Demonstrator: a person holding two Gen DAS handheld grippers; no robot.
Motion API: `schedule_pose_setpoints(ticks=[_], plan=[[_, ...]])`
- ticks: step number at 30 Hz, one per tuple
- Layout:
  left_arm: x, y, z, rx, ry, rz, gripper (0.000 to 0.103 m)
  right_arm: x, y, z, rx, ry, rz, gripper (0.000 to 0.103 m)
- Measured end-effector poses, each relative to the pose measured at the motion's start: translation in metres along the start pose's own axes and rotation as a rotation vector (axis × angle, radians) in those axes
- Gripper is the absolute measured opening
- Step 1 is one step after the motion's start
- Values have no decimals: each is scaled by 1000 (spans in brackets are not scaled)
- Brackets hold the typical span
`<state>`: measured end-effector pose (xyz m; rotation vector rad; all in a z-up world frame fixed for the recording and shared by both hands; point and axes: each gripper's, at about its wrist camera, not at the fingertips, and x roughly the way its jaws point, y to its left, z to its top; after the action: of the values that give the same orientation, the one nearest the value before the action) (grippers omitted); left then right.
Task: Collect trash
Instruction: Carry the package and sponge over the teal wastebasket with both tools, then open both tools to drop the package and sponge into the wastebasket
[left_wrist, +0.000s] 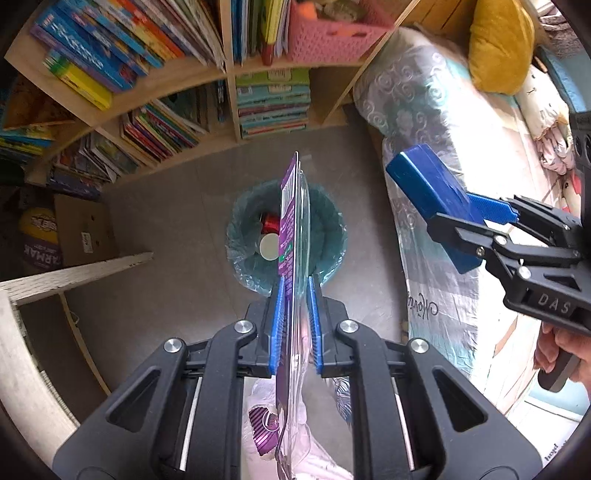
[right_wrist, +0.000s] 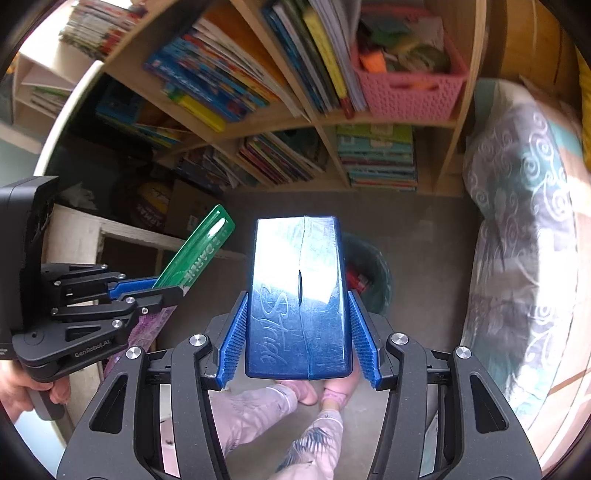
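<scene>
My left gripper (left_wrist: 294, 295) is shut on a flat purple blister pack (left_wrist: 291, 221) with a clear plastic front, held edge-on above the bin (left_wrist: 332, 236). The bin is lined with a teal bag and holds a red can (left_wrist: 271, 222) and a white lid. My right gripper (right_wrist: 297, 314) is shut on a shiny blue gum pack (right_wrist: 299, 295), held above the floor right of the bin; it also shows in the left wrist view (left_wrist: 428, 192). The left gripper (right_wrist: 155, 291) with its pack, green at the top (right_wrist: 199, 251), shows at the left of the right wrist view.
A wooden bookshelf (left_wrist: 229, 74) full of books with a pink basket (left_wrist: 332, 33) stands behind the bin. A mattress with bedding (left_wrist: 461, 184) lies to the right. A cardboard box (left_wrist: 85, 229) and white wooden frame (left_wrist: 74, 269) are on the left. The person's legs (right_wrist: 288, 424) are below.
</scene>
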<state>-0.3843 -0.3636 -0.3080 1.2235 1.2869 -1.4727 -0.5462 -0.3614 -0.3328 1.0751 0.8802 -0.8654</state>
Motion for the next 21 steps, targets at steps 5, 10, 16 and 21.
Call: schedule_pose_setpoints(ticks=[5, 10, 16, 21], plan=[[32, 5, 2, -12, 38, -10, 11, 32, -14, -5, 34, 44, 2, 53], [67, 12, 10, -18, 71, -28, 11, 61, -28, -8, 81, 76, 15, 53], [106, 16, 16, -10, 123, -44, 11, 101, -44, -12, 146, 125, 19, 53], [140, 19, 17, -6, 170, -52, 11, 131, -54, -13, 182, 154, 21, 53]])
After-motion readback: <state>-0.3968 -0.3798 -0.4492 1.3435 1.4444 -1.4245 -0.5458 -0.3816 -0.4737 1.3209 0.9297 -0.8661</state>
